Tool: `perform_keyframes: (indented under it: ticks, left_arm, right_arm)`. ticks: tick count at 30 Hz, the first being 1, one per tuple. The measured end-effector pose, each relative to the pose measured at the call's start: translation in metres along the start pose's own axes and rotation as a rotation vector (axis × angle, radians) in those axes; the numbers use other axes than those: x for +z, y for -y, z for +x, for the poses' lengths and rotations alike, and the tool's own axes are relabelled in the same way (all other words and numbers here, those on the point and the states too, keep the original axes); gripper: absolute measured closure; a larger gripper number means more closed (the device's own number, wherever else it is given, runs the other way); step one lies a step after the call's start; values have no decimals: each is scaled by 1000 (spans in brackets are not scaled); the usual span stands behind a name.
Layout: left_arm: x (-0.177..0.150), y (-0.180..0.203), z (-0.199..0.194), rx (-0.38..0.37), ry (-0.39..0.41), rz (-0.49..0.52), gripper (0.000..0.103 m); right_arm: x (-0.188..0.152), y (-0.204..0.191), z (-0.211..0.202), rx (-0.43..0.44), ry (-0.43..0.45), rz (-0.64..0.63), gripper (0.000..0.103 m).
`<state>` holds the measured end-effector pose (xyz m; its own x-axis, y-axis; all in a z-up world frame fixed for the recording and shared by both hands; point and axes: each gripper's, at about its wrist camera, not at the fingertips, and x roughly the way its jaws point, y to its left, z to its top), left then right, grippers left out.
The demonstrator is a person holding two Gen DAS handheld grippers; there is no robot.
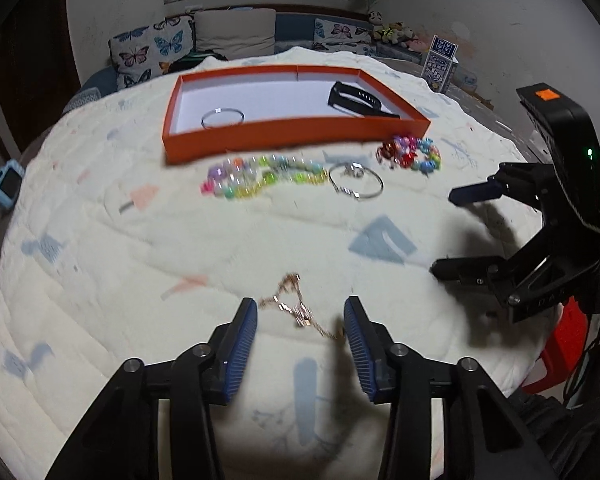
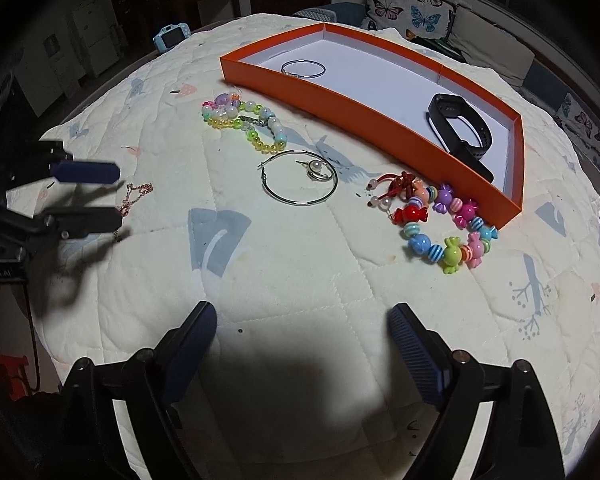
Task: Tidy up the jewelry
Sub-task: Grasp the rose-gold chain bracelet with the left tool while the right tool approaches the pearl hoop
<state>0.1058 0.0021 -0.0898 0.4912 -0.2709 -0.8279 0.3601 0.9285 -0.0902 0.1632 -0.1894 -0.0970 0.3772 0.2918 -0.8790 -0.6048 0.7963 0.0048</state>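
Orange tray point(image 2: 340, 98): thin bangle point(image 2: 303, 68), black band point(image 2: 460, 128). Outside at 6 o'clock: hoop point(image 2: 300, 178); bead strings point(image 2: 244, 124). Left gripper point(image 1: 300, 322) half-open astride gold chain point(image 1: 290, 304), unclamped; right gripper point(image 2: 302, 334) wide, empty.

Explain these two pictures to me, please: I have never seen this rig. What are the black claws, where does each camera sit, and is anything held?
No robot: a person holds one two-finger gripper per hand, each carrying a fisheye camera looking along its fingers. One picture comes from the left gripper, the other from the right gripper; each also shows the other from the side.

On the quilt stands an orange tray containing a black wristband and a thin bangle. Outside it lie a pastel bead string, a silver hoop, a candy-bead bracelet and a rose-gold chain.

Nothing is held. Both grippers are open; the chain lies between the left one's fingers.
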Motion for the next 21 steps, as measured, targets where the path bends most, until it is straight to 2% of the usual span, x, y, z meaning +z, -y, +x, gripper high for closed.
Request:
perform_keyframes:
  ticks: [2, 12, 21]
  left_arm:
    - [-5, 2, 3, -1, -5, -3, 63]
    - [-4, -2, 4, 7, 25, -20, 75]
    - [-5, 5, 7, 39, 46, 10, 86]
  right_arm:
    - [-1, -1, 1, 1, 1, 1, 0]
    - [-5, -5, 2, -9, -3, 27, 0]
    - [2, -9, 2, -4, -5, -11, 0]
